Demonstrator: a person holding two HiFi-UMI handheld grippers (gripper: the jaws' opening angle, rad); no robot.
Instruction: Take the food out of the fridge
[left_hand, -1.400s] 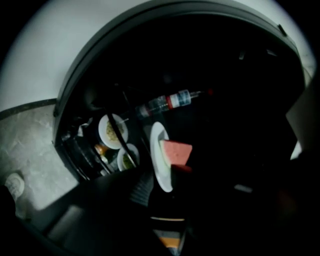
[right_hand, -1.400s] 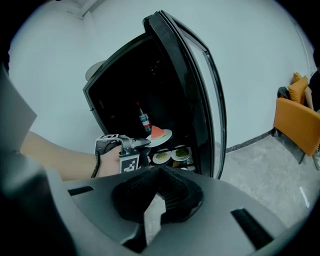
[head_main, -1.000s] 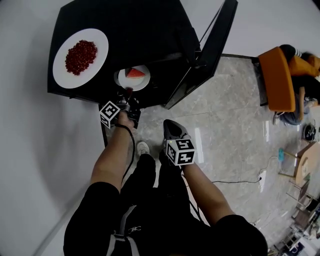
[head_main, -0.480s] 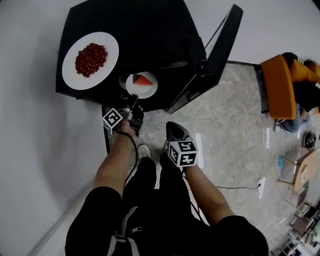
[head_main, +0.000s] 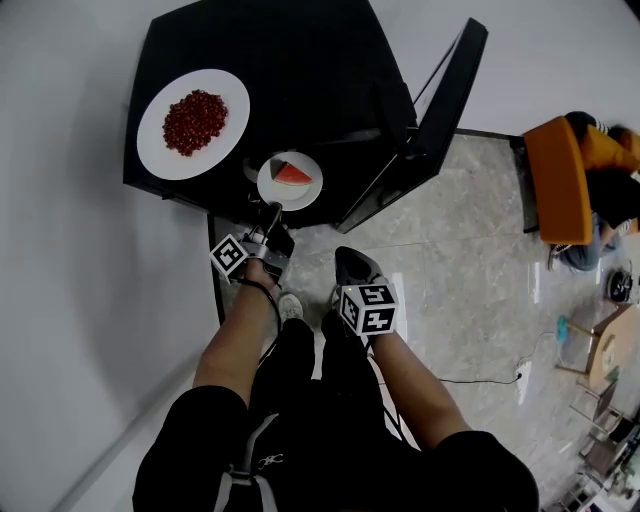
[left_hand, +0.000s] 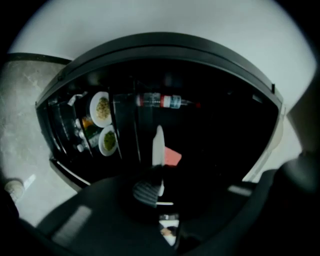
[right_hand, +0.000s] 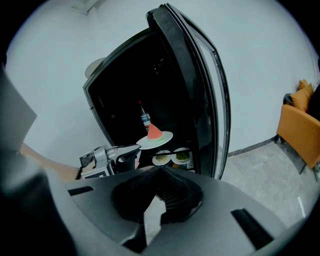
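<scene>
On fridge (head_main: 300, 60) top sits large plate (head_main: 158, 155), small plate (head_main: 290, 197) with wedge (head_main: 293, 173) just before it in left tool (head_main: 270, 208), door (head_main: 445, 95) open rightward.

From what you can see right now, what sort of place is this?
Probably an office lounge, not a home kitchen: a small black fridge against a bare white wall, a glossy stone floor, an orange armchair nearby.

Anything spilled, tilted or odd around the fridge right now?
Nothing stands out. The left gripper holds the small plate by its rim, roughly level, with the watermelon slice upright on it. No spill shows on the floor, and the right gripper hangs shut and empty.
</scene>
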